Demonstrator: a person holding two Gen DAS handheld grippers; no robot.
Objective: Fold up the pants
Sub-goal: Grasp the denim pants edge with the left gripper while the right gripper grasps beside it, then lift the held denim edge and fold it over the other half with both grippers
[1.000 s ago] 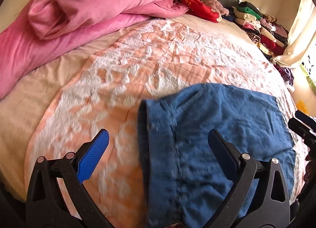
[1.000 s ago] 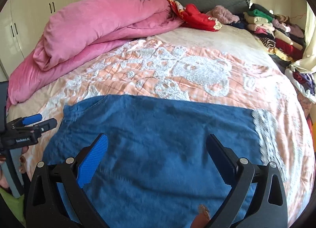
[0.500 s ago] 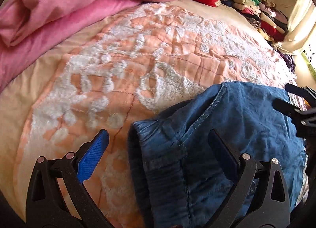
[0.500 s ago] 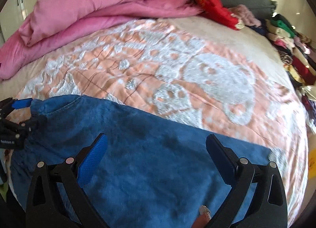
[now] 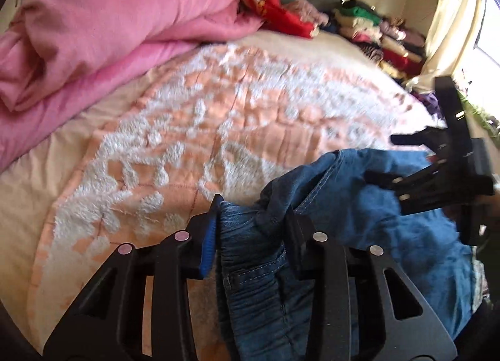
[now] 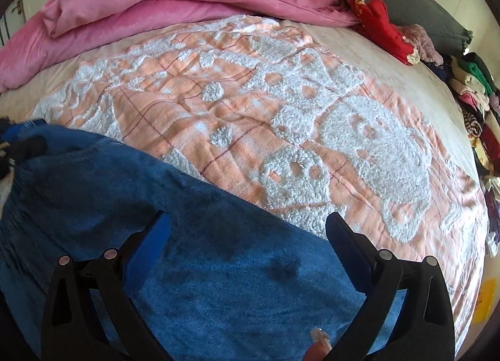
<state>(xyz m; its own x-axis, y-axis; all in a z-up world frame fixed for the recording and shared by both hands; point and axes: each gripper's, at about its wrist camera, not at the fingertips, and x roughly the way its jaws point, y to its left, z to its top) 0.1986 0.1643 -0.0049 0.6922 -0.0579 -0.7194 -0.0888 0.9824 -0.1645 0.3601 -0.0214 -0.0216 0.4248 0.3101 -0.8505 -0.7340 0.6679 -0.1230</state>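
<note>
Blue denim pants (image 5: 415, 236) lie on the near part of the bed, the elastic waistband (image 5: 250, 254) bunched up at their left end. My left gripper (image 5: 251, 220) is closing its jaws on that bunched waistband, and denim fills the gap between its fingers. In the right wrist view the pants (image 6: 218, 283) spread below my right gripper (image 6: 248, 233), which stands open just above the cloth with nothing pinched. The right gripper (image 5: 379, 158) also shows at the right of the left wrist view, over the pants' far edge. The left gripper (image 6: 22, 148) peeks in at the right view's left edge.
The bed is covered by a peach blanket with white tufted patterns (image 6: 281, 130). A folded pink duvet (image 5: 109, 27) lies at the back left. Red garments (image 6: 381, 30) and a stack of folded clothes (image 5: 384, 39) line the far right side, near a curtain (image 5: 453, 17).
The left jaws have narrowed from wide open onto the waistband, which is now bunched and raised. The right gripper has come lower and closer to the pants and has rolled.
</note>
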